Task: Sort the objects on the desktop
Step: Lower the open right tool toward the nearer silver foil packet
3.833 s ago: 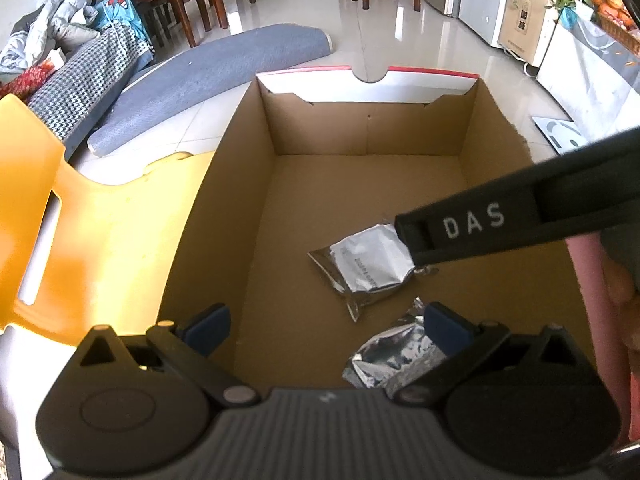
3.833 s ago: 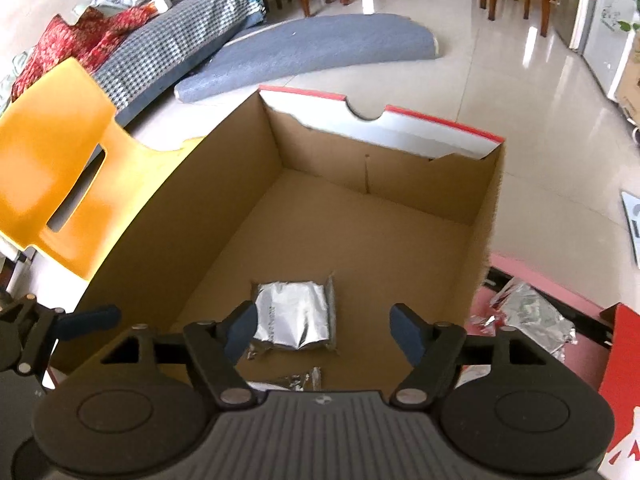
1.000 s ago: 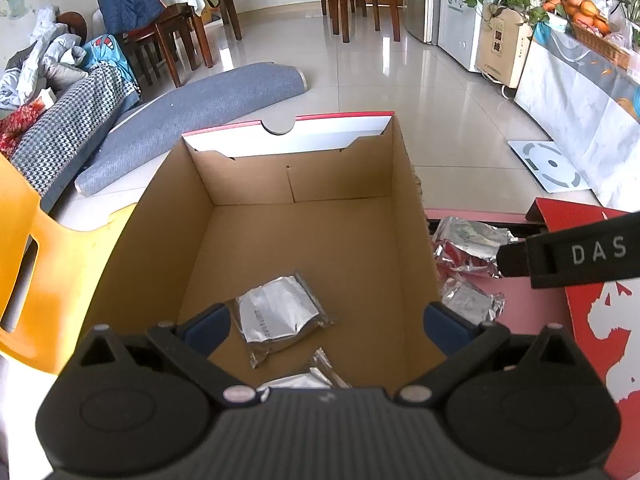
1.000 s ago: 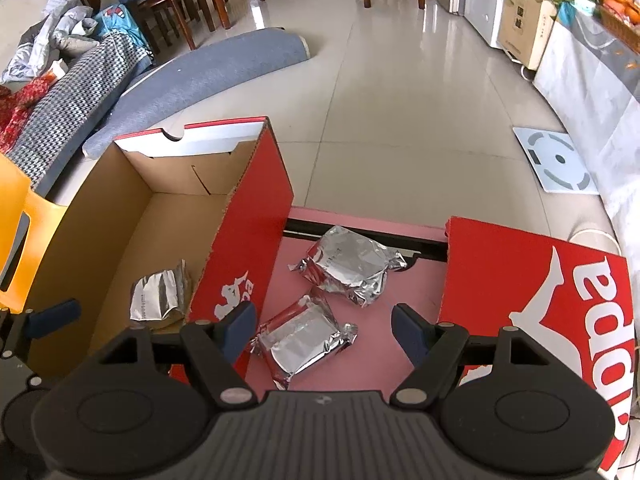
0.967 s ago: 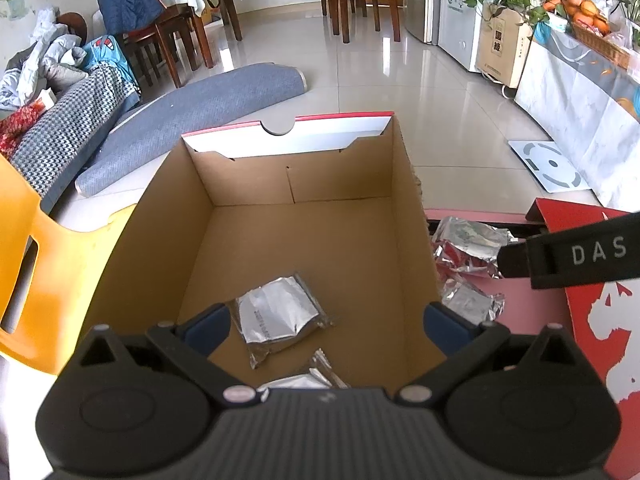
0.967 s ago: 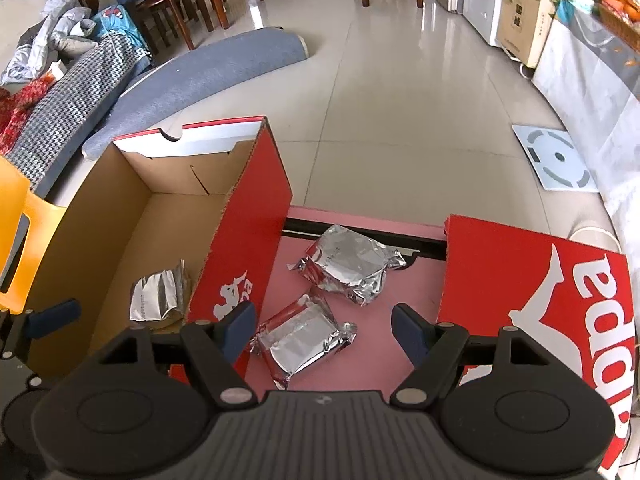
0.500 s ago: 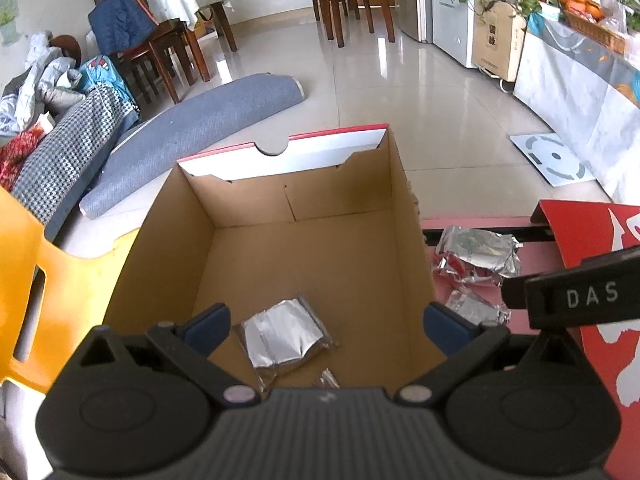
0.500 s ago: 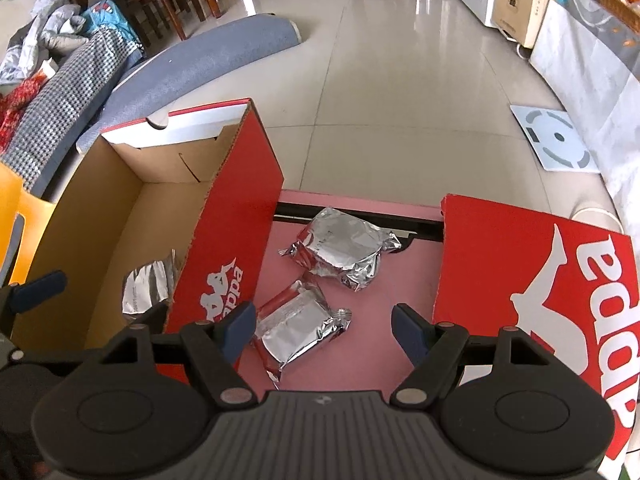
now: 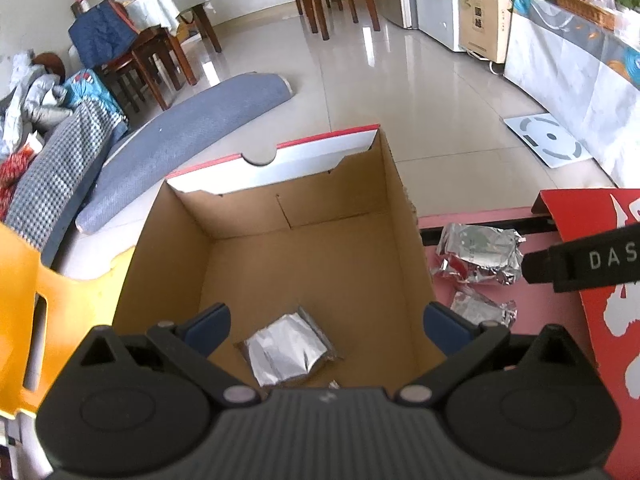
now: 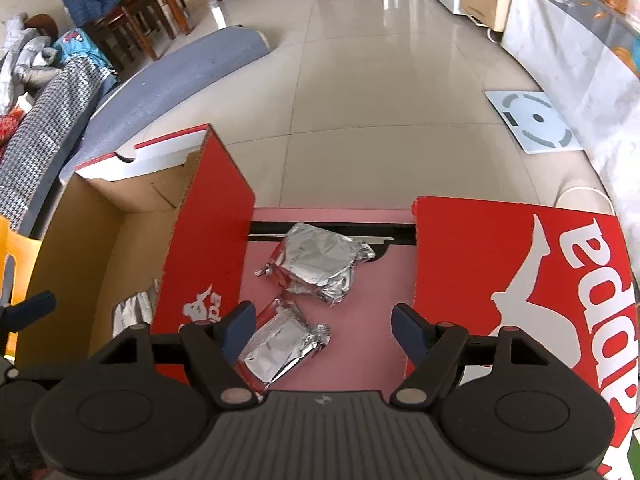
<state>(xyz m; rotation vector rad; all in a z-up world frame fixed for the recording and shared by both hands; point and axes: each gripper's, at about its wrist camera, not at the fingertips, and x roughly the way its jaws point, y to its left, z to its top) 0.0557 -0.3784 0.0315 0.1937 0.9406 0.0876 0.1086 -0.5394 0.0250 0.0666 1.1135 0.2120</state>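
An open cardboard box point(image 9: 280, 248) with red outer walls point(image 10: 208, 240) stands at the left. A silver foil packet point(image 9: 288, 350) lies on its floor, seen also as the packet's edge point(image 10: 134, 312) in the right wrist view. On the pink surface point(image 10: 372, 292) beside the box lie two more foil packets, a far one point(image 10: 316, 264) point(image 9: 480, 252) and a near one point(image 10: 280, 344) point(image 9: 478, 308). My left gripper point(image 9: 326, 320) hangs open over the box. My right gripper point(image 10: 324, 322) is open above the near packet, holding nothing.
A red box lid point(image 10: 520, 280) with a white logo stands right of the packets. A yellow chair point(image 9: 36, 300) is left of the box. A rolled grey mat point(image 9: 180, 148), a white scale point(image 10: 532, 120) and tiled floor lie beyond.
The right gripper has left the box and swung right over the pink surface with two packets. The left gripper has pulled back and up from the box.
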